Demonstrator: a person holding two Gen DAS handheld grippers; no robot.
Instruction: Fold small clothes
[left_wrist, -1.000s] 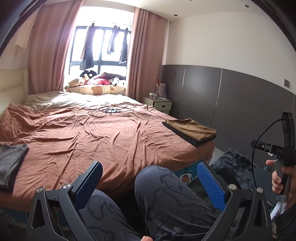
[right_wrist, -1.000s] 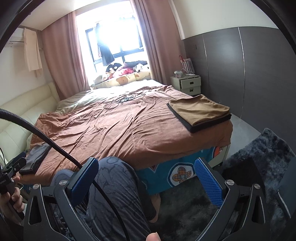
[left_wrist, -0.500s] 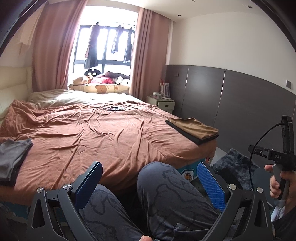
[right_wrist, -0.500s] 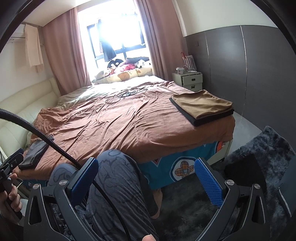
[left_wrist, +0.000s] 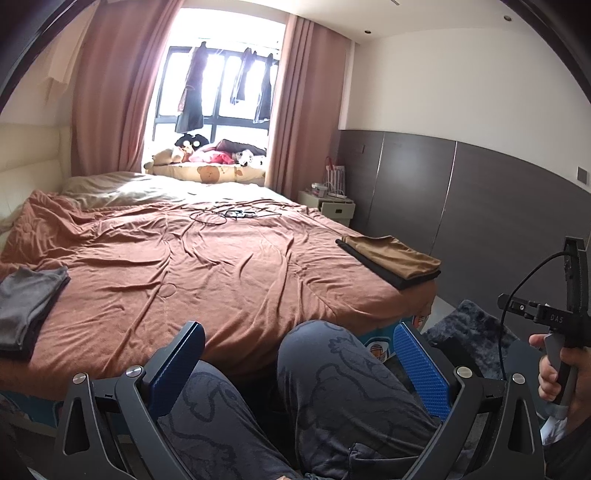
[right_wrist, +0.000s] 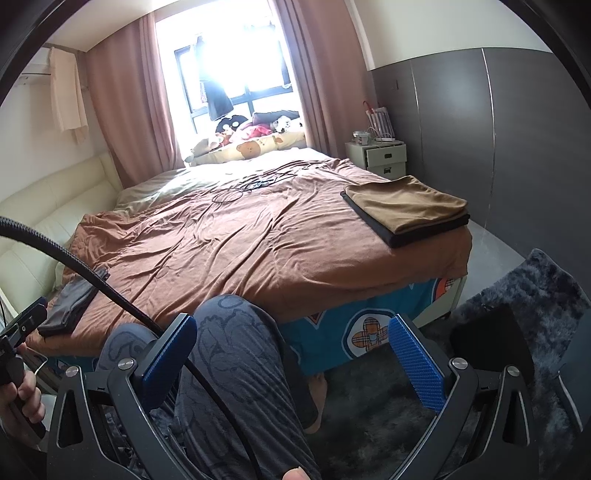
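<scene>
Left wrist: your left hand-held gripper (left_wrist: 295, 354) released over your knees | right hand-held gripper (right_wrist: 291, 347) released | folded clothes (right_wrist: 406, 208) on bed (right_wrist: 258, 251).

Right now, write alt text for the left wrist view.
Open left gripper held above a seated person's knees, facing a bed with a rust-brown cover. A folded grey garment lies at its left edge, a tan-on-black folded stack at its right corner. A hand holds the other gripper at far right.
</scene>
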